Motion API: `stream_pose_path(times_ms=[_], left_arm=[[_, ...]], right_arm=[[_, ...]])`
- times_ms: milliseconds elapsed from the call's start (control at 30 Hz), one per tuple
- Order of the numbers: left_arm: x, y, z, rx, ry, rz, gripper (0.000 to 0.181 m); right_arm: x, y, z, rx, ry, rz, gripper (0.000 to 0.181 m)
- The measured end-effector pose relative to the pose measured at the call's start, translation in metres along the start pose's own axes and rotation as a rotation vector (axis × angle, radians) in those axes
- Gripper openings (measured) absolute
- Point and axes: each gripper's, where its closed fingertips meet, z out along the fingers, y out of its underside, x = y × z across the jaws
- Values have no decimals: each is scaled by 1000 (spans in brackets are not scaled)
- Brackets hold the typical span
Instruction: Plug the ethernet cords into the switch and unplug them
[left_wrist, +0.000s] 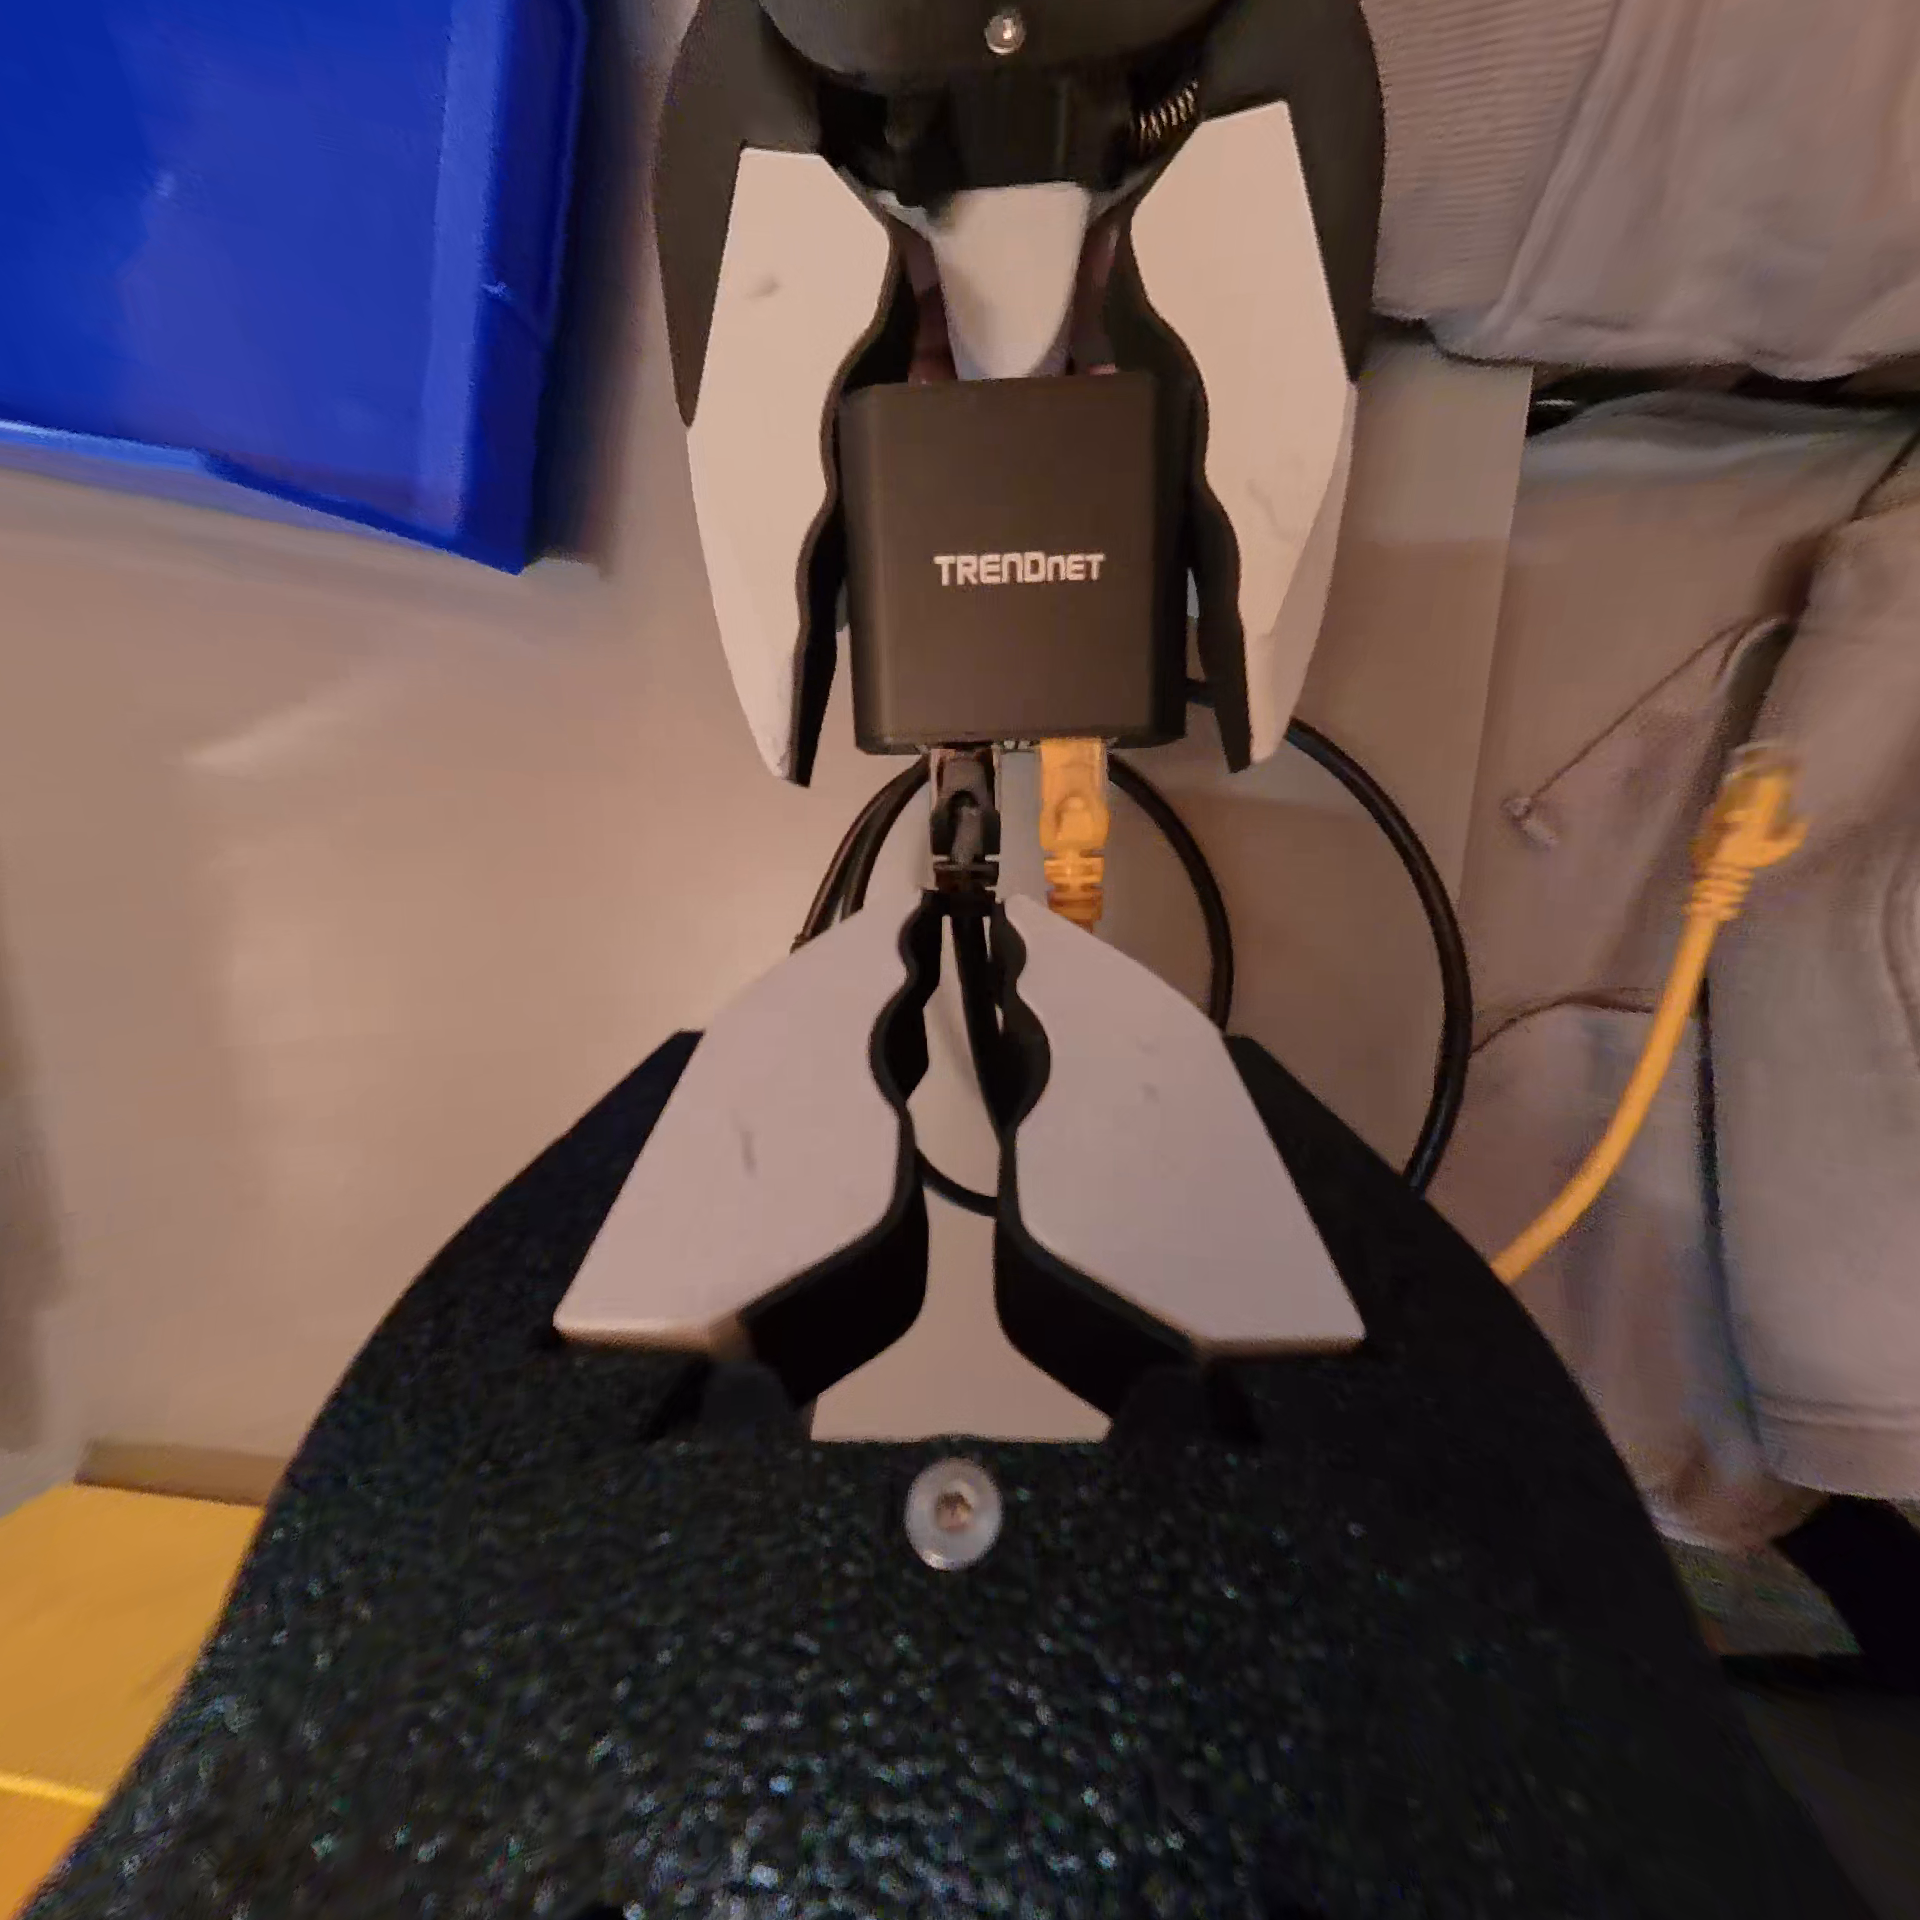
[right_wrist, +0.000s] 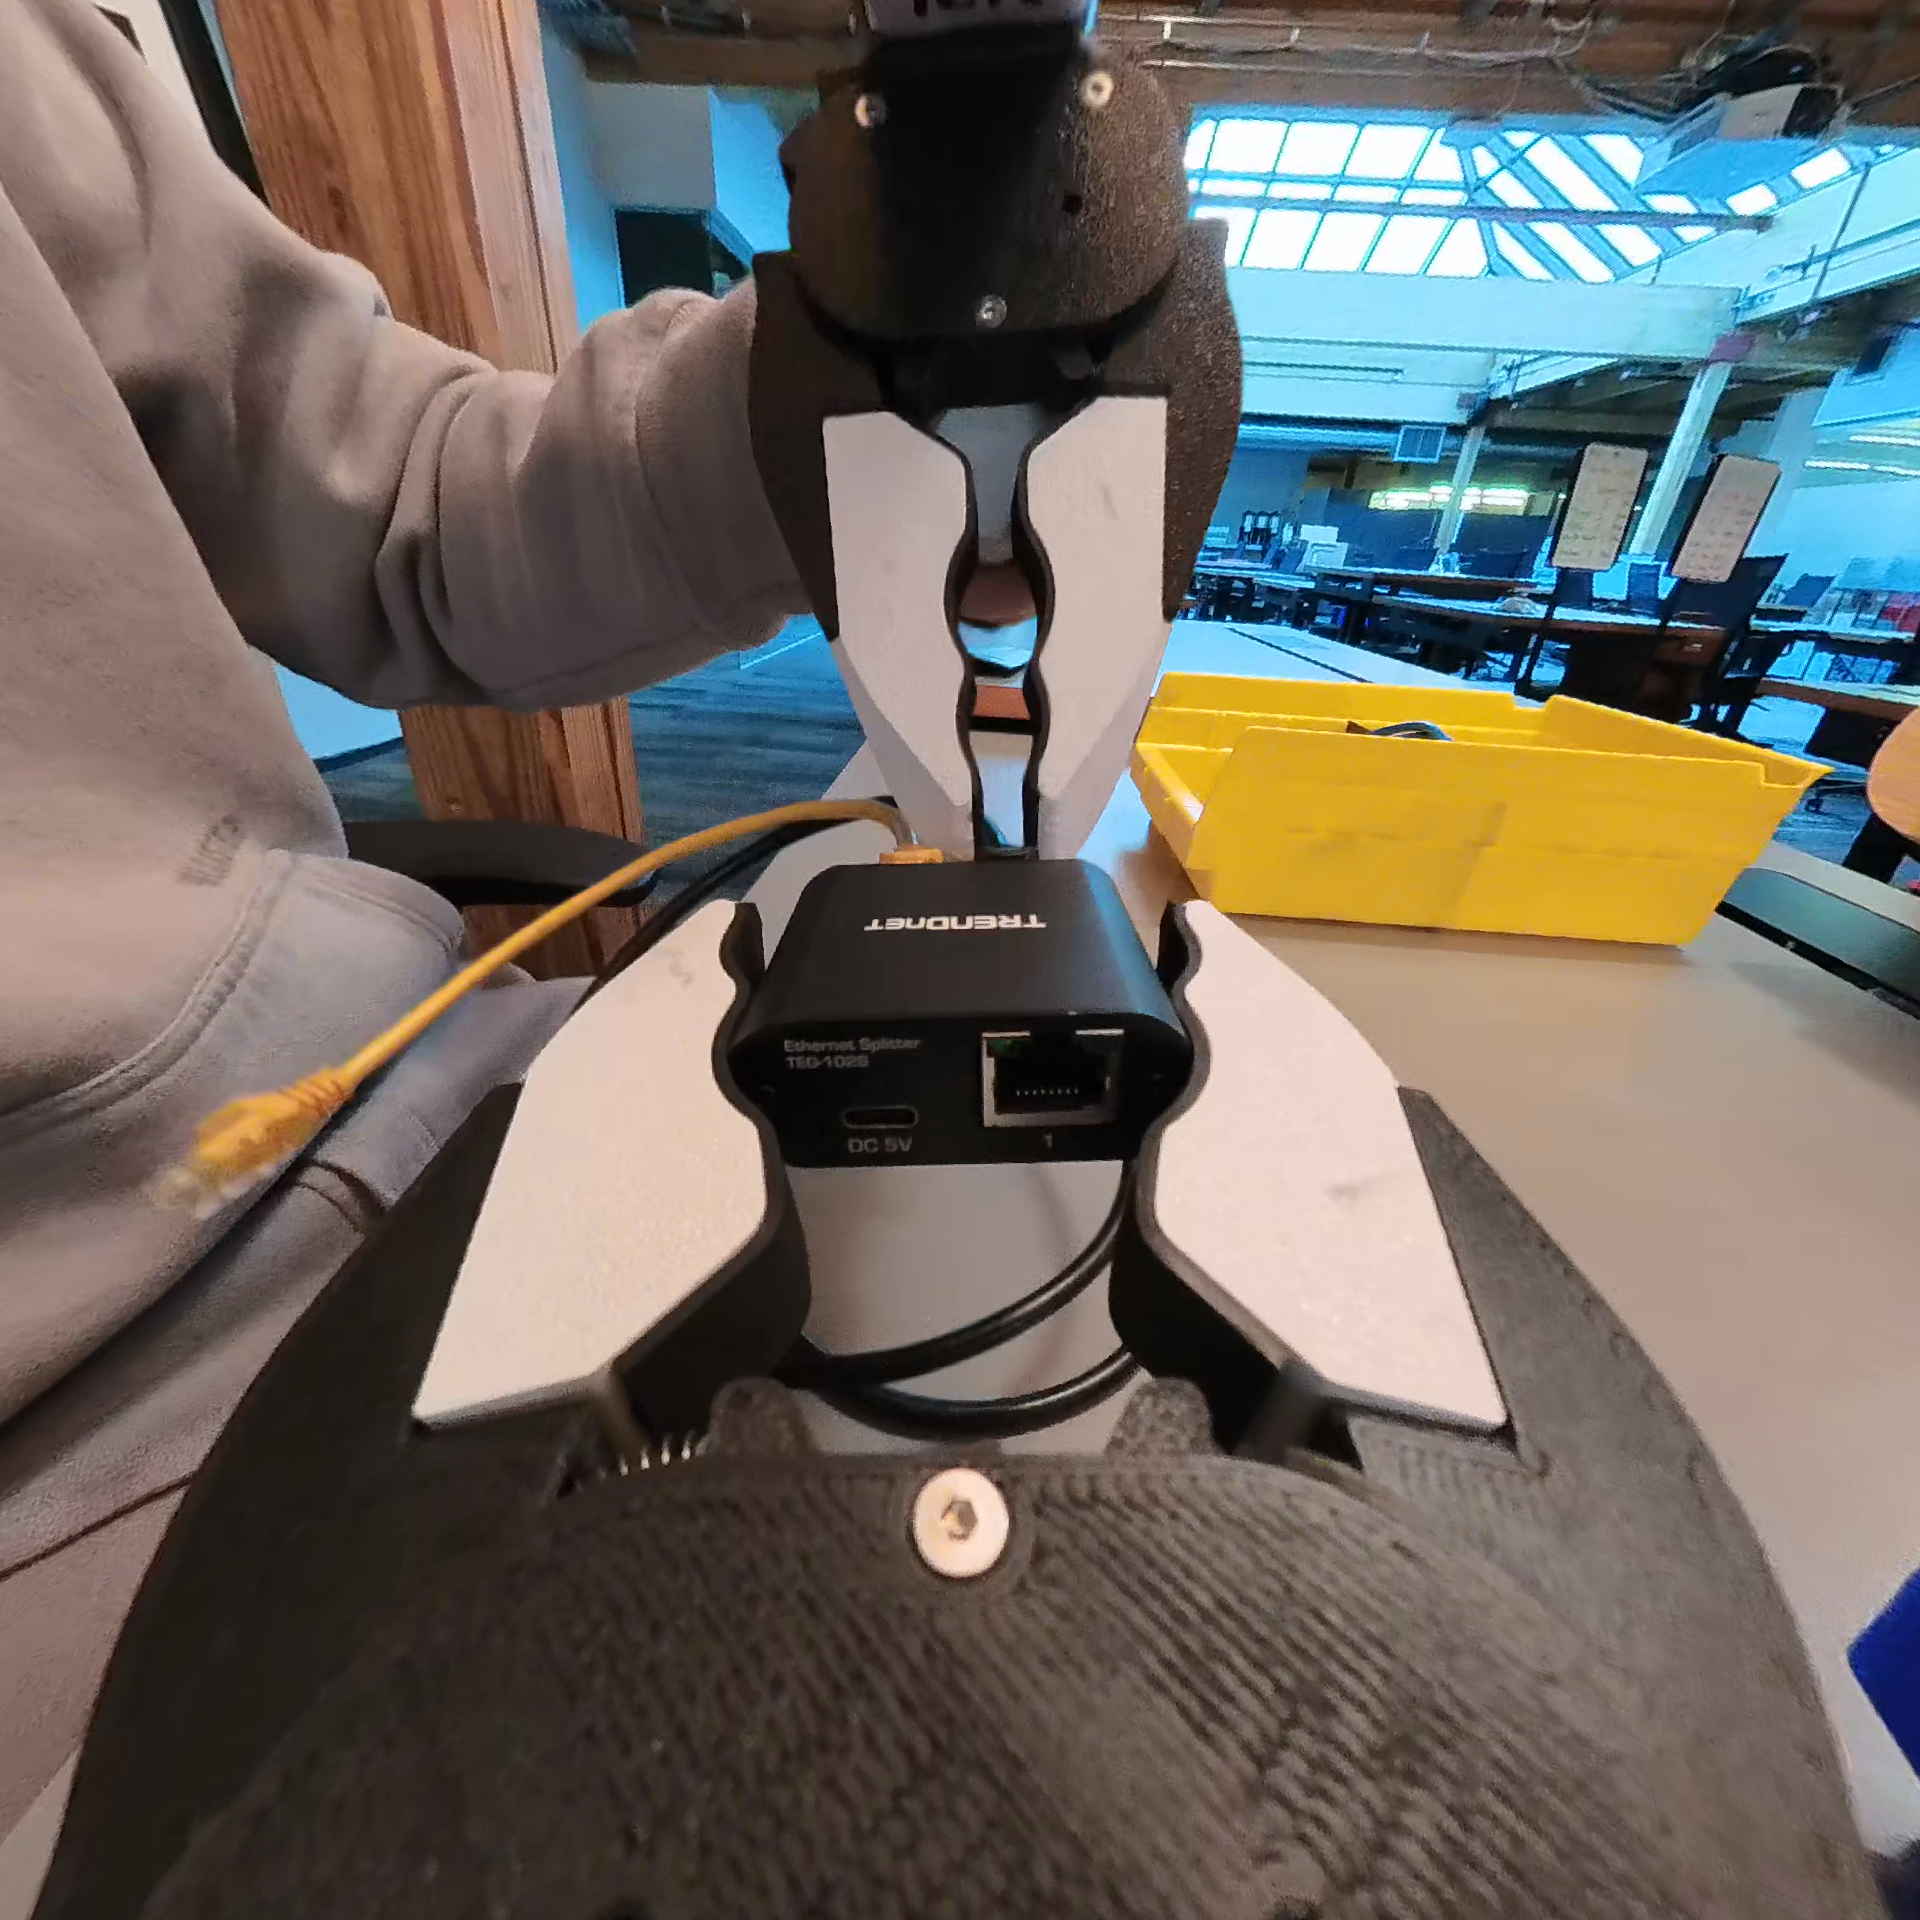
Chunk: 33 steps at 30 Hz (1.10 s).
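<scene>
A small black switch (left_wrist: 1013, 561) is clamped between the fingers of my right gripper (right_wrist: 961, 925), held just above the table. It also shows in the right wrist view (right_wrist: 956, 966), with an empty port facing the camera. A yellow cord's plug (left_wrist: 1075, 821) sits in a far-side port. Its other end (right_wrist: 249, 1132) hangs loose. A black cord's plug (left_wrist: 961, 821) is at the neighbouring port. My left gripper (left_wrist: 964, 920) is shut on the black cord just behind that plug. The left gripper also appears in the right wrist view (right_wrist: 1003, 847).
The black cord loops (right_wrist: 987, 1361) on the grey table (right_wrist: 1558, 1091) under the switch. A yellow bin (right_wrist: 1455, 821) stands on the table to the right. A blue bin (left_wrist: 260, 260) lies to the other side. A person's grey sleeve (right_wrist: 364, 499) is close on the left. Left and right tips are no more than a few centimetres apart.
</scene>
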Motion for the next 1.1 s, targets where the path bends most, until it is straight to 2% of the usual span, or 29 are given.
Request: stream_pose_path(times_ms=[200,233,300,400,467,500,567,667,800,900,967,1000,1067,1100], left_arm=[[-8,-13,-9,262,-61,-44,8],[-15,-9,-9,254,-104,-54,11],[-40,2,-21,227,-282,-123,42],[-54,10,-58,264,-496,-245,46],[-46,8,-81,361,-537,-340,50],[-37,5,-88,440,-504,-407,49],[-14,-8,-88,625,-316,-583,43],[12,-10,-57,760,74,-855,39],[20,-10,-29,1008,483,-1126,36],[26,-14,-10,1041,590,-1160,36],[22,-20,-12,1104,647,-1193,41],[19,-21,-13,1124,663,-1202,39],[14,-18,-8,1109,654,-1215,23],[16,-18,-8,1105,671,-1188,23]], right_arm=[[8,-10,-6,84,69,-37,74],[12,-8,-3,74,99,-57,74],[19,-9,0,86,154,-83,74],[28,-12,-3,107,229,-109,74],[36,-13,-7,113,286,-124,74],[37,-13,-7,115,295,-132,74],[38,-12,-6,104,315,-168,74],[35,-9,1,81,304,-202,73],[24,-10,12,75,250,-221,73],[20,-6,21,47,234,-233,74],[17,-8,24,62,221,-229,74],[16,-9,25,63,217,-232,73],[15,-9,26,34,216,-257,74],[12,-9,26,18,200,-271,74]])
